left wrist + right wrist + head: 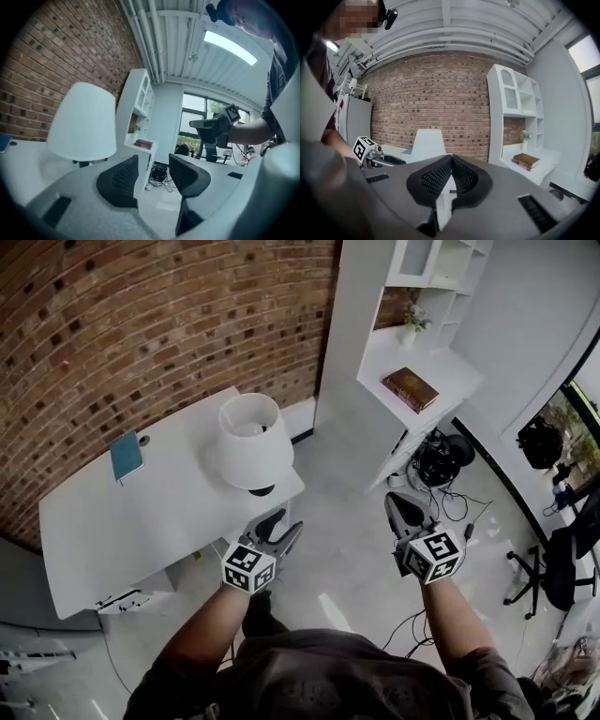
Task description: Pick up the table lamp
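The table lamp (pixel 249 441) has a white shade and a small dark base (pixel 262 490). It stands at the near right corner of the white table (pixel 141 521). My left gripper (pixel 281 529) hangs just off that corner, below the lamp and apart from it, jaws open with nothing between them. In the left gripper view the lamp (pixel 82 122) fills the left, beside the open left gripper (pixel 152 174). My right gripper (pixel 405 510) is out over the floor to the right, fingertips touching and empty. In the right gripper view the lamp (pixel 427 145) stands beyond the shut right gripper (pixel 451 163).
A blue notebook (pixel 126 456) lies on the table by the brick wall. A white shelf unit (pixel 441 371) at the right carries a brown book (pixel 410 388) and a small plant (pixel 412 322). Cables (pixel 439 461) lie under it. An office chair (pixel 555 568) stands at the far right.
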Demonstrator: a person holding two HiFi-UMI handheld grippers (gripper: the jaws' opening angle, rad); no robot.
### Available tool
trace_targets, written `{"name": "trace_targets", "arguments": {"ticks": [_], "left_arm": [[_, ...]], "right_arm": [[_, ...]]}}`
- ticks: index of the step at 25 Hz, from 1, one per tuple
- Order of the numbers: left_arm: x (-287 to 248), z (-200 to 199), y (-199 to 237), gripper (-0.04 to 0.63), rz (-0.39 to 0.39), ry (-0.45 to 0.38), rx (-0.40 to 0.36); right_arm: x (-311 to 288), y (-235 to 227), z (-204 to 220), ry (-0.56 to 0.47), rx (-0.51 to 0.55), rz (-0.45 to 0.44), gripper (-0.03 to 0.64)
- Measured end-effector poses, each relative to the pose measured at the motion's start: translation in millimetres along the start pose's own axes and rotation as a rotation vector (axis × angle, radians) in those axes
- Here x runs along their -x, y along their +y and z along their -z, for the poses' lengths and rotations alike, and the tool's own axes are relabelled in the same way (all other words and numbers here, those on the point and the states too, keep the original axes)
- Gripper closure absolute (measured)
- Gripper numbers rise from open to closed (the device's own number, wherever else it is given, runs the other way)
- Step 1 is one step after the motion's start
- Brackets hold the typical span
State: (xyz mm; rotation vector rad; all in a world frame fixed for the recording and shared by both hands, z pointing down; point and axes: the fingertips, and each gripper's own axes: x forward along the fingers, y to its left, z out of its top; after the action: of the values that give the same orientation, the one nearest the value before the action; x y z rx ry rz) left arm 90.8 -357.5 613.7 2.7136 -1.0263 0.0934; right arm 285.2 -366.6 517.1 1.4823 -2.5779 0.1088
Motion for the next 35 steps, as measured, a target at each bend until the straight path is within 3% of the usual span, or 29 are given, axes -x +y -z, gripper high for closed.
{"name": "trace_targets", "arguments": {"ticks": [7,13,23,35], "left_arm": [[16.9,54.6,81.0,0.399,-0.226,-0.018,0.042],[7.8,85.2,141.2,0.391,-0.357,-0.014,0.007],[-41.0,95.0,208.1,0.371,-0.442,-0.066,0.016],[-87.7,89.9,251.3,0.359,-0.470,-0.106,-0.066]], "right_arm": [[-74.9,35.7,47.6,0.019,-0.009,-0.116,0.623],[-107.7,53.4,86.0,0.033,-0.018,-0.154,0.623],[-118.8,48.9,138.1,0.054,-0.056,-0.173,0.623],[-126.7,41.4,160.7,0.068,-0.061,-0.181,0.623]]}}
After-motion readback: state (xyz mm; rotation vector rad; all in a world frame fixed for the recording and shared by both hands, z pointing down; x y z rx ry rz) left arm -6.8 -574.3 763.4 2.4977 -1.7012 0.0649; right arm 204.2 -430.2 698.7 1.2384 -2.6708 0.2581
